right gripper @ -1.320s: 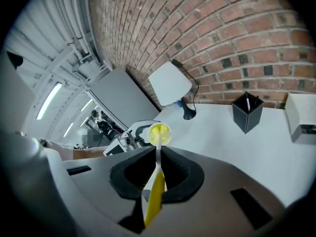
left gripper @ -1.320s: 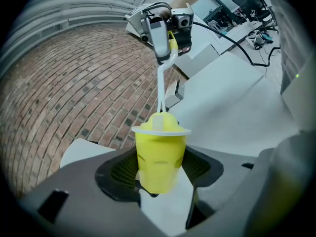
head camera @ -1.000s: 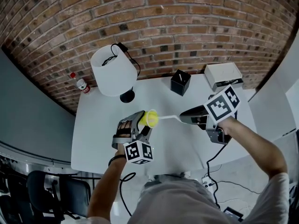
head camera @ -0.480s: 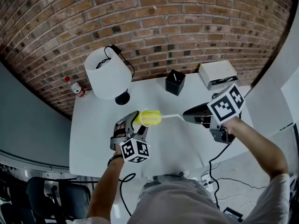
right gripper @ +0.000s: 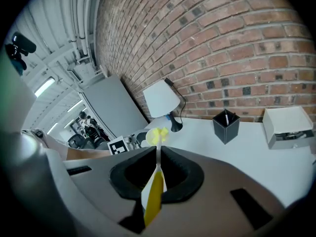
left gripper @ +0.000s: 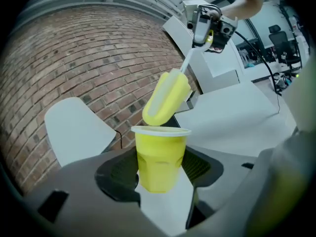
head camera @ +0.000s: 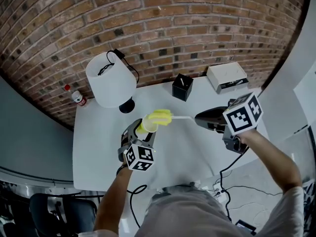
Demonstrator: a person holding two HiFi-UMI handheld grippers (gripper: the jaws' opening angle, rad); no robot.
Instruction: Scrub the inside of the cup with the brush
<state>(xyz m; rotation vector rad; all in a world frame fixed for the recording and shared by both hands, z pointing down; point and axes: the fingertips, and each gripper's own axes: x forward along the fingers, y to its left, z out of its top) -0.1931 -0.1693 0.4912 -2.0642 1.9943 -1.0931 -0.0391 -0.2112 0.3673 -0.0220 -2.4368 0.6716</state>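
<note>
Against a red brick wall (head camera: 163, 28) stands a white desk (head camera: 94, 147), and above it the left tongs (left gripper: 159, 177) clamp the lower body of a yellow plastic cup with a white rim (left gripper: 160, 147). The right tongs (right gripper: 157, 174) are closed on the yellow handle of a brush with a thin white stem and a yellow sponge head (left gripper: 167, 98); that head slants over the cup with its lower end at the rim. Farther back on the desk stand a white-shaded lamp (head camera: 109, 80), a black square pen holder (head camera: 181, 87) and a flat white box (head camera: 227, 77), well apart.
</note>
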